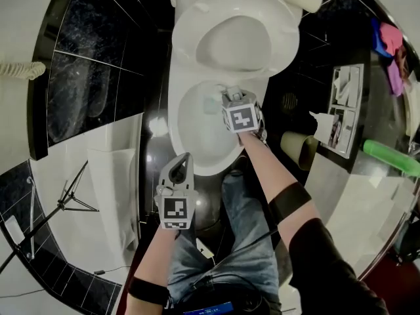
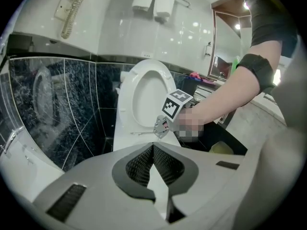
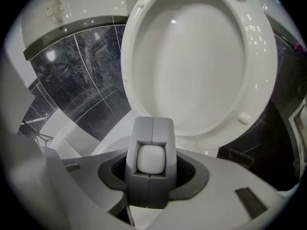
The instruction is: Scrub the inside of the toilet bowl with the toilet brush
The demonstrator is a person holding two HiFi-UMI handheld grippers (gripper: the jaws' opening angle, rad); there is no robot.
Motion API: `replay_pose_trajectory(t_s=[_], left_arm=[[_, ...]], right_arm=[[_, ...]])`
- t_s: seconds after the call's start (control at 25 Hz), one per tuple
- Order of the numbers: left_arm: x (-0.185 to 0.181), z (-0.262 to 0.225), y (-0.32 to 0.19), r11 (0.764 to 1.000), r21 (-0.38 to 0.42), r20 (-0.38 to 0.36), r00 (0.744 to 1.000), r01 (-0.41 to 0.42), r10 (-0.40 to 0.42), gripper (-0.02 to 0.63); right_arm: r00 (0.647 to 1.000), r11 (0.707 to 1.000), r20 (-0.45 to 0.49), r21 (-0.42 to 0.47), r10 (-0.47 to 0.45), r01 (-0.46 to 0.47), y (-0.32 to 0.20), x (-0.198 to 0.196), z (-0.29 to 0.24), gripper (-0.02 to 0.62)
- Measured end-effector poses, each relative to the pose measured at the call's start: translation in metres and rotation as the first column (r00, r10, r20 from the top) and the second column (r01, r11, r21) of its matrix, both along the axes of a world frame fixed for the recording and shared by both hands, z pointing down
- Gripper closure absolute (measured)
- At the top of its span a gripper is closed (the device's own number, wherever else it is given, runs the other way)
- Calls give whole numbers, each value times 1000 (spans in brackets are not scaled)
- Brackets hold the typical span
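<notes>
- Over the open toilet bowl point(image 1: 190, 143), at 12 o'clock from the person's jeans point(image 1: 243, 241), the right gripper point(image 1: 231, 94) pointed down into the basin.
- Its jaws were clamped on the grey handle of the toilet brush point(image 3: 151, 159), whose white end cap faced the camera in the right gripper view.
- So the brush was held above the bowl's far half; its head could not be made out clearly.
- The lid point(image 1: 236, 41) stood raised at 12 o'clock of the bowl.
- The left gripper point(image 1: 180, 163) hung at 7 o'clock of the bowl, just outside the rim, with its jaws together on nothing.
- A black tiled wall point(image 3: 81, 80) lay at 9 o'clock of the toilet.
</notes>
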State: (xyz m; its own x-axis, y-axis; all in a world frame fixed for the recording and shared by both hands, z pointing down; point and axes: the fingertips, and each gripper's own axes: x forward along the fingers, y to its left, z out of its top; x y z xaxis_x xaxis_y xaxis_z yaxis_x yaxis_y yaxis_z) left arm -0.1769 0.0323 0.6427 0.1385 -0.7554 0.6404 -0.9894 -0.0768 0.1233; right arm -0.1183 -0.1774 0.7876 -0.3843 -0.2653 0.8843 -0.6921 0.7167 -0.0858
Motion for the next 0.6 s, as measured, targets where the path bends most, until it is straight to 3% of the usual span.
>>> replay_pose_trajectory(t_s=[0.2, 0.6], left_arm=[[14, -4, -8, 1000, 8, -11, 1000, -18, 18, 607], [32, -19, -10, 999, 14, -32, 999, -38, 38, 607]], right_arm=[[998, 999, -36, -17, 43, -43, -2, 35, 1, 403], [990, 994, -142, -106, 17, -32, 53, 93, -1, 403]])
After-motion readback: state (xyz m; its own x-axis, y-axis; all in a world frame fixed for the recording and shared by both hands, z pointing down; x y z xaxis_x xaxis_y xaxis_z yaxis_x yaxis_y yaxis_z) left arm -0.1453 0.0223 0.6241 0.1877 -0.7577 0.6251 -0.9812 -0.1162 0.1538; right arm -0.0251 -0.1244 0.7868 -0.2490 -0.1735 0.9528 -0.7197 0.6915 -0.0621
